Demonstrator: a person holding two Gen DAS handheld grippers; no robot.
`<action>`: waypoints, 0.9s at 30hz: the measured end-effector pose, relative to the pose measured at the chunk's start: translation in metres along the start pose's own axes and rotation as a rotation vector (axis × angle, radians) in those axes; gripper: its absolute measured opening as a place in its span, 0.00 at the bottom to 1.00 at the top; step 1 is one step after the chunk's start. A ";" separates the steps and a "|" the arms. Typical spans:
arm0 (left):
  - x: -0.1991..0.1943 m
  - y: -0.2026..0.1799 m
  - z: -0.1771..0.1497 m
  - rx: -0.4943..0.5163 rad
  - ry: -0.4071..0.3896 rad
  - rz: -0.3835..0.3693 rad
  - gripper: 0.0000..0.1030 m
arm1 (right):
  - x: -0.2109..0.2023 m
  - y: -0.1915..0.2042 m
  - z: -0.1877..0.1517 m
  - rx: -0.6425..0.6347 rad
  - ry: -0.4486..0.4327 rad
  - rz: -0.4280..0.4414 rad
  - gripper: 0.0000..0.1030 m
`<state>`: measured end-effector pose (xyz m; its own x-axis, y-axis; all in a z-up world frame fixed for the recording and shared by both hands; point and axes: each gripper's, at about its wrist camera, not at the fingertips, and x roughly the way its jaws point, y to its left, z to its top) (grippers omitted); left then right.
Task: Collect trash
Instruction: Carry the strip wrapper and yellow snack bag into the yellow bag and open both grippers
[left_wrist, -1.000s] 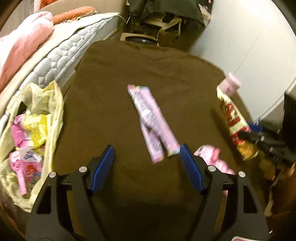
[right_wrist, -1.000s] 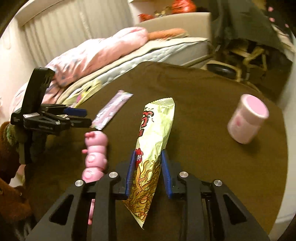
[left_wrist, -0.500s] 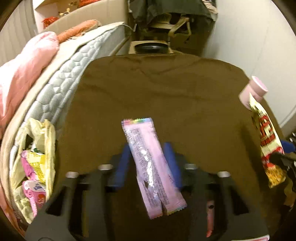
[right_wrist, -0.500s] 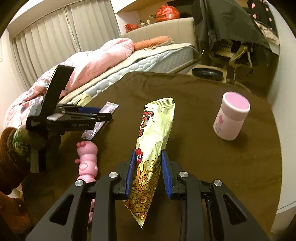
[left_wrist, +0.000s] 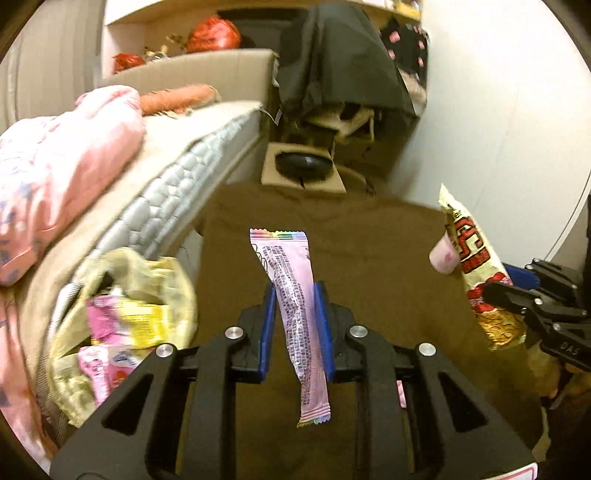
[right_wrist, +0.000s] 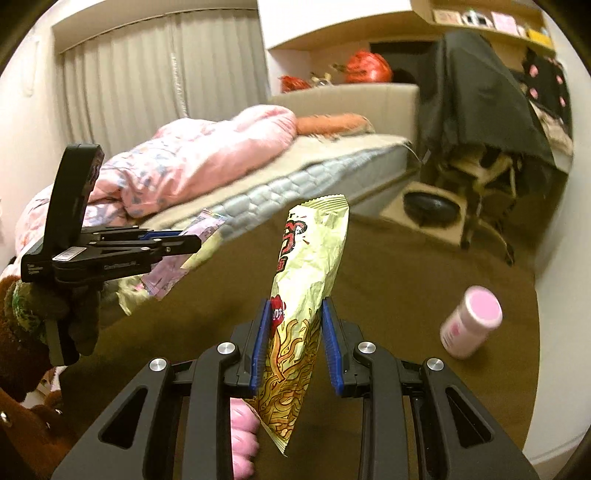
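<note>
Two wrappers are held clear of the brown-clothed table (left_wrist: 369, 258). Left gripper (left_wrist: 294, 325) – jaws closing on the long pink foil wrapper (left_wrist: 291, 295). Right gripper (right_wrist: 294, 347) is clamped on the yellow-and-red crinkled snack packet (right_wrist: 306, 280). Yellowish plastic trash bag (left_wrist: 122, 295) gapes beside the table. Advice: carry each wrapper over its mouth – release only once above the opening.

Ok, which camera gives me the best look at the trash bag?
Left wrist view: the trash bag sits open beside the mattress, wrappers visible inside, though blurred. Right wrist view shows only a yellowish scrap of it behind the left gripper.
</note>
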<state>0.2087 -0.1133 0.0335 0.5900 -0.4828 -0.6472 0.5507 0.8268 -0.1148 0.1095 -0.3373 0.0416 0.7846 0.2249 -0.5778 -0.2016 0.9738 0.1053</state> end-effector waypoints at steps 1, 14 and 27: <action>-0.013 0.010 0.000 -0.018 -0.023 0.006 0.19 | 0.001 0.008 0.006 -0.012 -0.006 0.014 0.25; -0.079 0.146 -0.032 -0.229 -0.095 0.115 0.19 | 0.083 0.130 0.071 -0.157 0.053 0.250 0.25; -0.017 0.215 -0.078 -0.377 0.033 0.070 0.19 | 0.238 0.187 0.074 -0.148 0.305 0.338 0.25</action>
<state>0.2705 0.0952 -0.0390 0.5956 -0.4171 -0.6866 0.2501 0.9084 -0.3349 0.3015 -0.0992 -0.0162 0.4575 0.4861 -0.7446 -0.5144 0.8277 0.2243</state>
